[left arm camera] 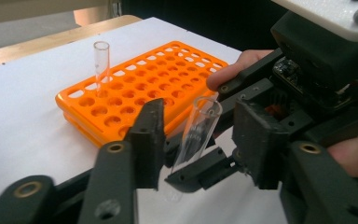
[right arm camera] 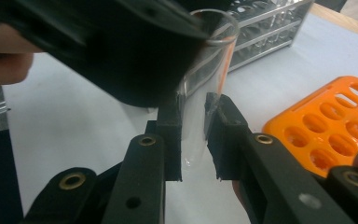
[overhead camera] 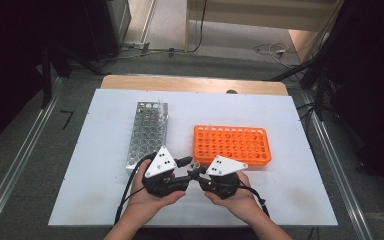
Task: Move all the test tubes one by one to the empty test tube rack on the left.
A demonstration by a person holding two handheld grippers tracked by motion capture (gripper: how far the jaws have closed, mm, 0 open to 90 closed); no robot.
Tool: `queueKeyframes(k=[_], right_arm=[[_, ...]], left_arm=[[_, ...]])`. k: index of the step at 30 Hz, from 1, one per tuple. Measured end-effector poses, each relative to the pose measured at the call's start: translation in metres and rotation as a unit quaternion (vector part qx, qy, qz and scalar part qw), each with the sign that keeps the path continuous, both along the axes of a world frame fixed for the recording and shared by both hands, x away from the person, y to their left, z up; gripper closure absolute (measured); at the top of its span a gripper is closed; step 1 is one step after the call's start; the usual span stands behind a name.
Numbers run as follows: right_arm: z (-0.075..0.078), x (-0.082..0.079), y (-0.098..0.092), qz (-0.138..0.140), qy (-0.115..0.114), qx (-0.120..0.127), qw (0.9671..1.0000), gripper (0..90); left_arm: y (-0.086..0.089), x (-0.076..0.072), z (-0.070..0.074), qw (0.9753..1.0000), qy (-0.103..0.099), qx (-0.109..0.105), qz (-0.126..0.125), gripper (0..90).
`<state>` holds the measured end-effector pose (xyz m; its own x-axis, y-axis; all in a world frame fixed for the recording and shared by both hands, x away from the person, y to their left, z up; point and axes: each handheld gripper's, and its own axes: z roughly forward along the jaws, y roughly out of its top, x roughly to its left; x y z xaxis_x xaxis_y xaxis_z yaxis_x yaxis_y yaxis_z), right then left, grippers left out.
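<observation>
Grippers meet low at the table's near edge in the high view, left gripper (overhead camera: 184, 162) and right gripper (overhead camera: 196, 172) tip to tip, each cradled in a hand, just in front of the orange plastic tube rack (overhead camera: 233, 144). Perforated metal tube rack (overhead camera: 147, 133) stands to the left on the white tabletop (overhead camera: 290, 190). A small clear tube seems caught between the tips, but it is too small here to be sure.

Left gripper view: clear glass test tube (left arm camera: 195, 130) stands tilted between the left gripper's (left arm camera: 200, 140) blocky black jaws, which sit wide and apart from the glass. The right gripper's narrower jaws, coming in from opposite, clamp the tube's lower part. Open mouth up, rounded bottom down. A second clear tube (left arm camera: 101, 65) stands upright in a far-corner hole of the orange rack (left arm camera: 121, 105), which is glossy with rows of round holes.

Right gripper view: right gripper (right arm camera: 194, 140) closed narrow on the same tube (right arm camera: 203, 93), matte pads pressed to smooth glass on both sides. Metal rack (right arm camera: 261, 28) behind, orange rack (right arm camera: 326, 130) at right.

Judgement: a handover or regrip. Glass is slick and cylindrical, so the right grip should stay firm and square across the tube until the left jaws either clear away or close fully; then carry it upright and line the bottom over a hole before lowering.
</observation>
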<state>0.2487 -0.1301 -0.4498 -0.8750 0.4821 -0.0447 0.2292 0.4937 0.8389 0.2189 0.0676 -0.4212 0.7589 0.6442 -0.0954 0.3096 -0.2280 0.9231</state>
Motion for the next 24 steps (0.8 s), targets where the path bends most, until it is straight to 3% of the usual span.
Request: queueKeyframes(k=[11, 24], right_arm=[[0.0022, -0.0036, 0.0037, 0.016, 0.006, 0.0, 0.9999, 73.8], [0.003, -0.0031, 0.0036, 0.016, 0.015, 0.006, 0.9998, 73.6]], left_arm=[[-0.0038, -0.0012, -0.0016, 0.9999, -0.007, 0.013, -0.008, 72.1], [-0.001, -0.0009, -0.002, 0.9998, -0.019, 0.01, 0.001, 75.8]])
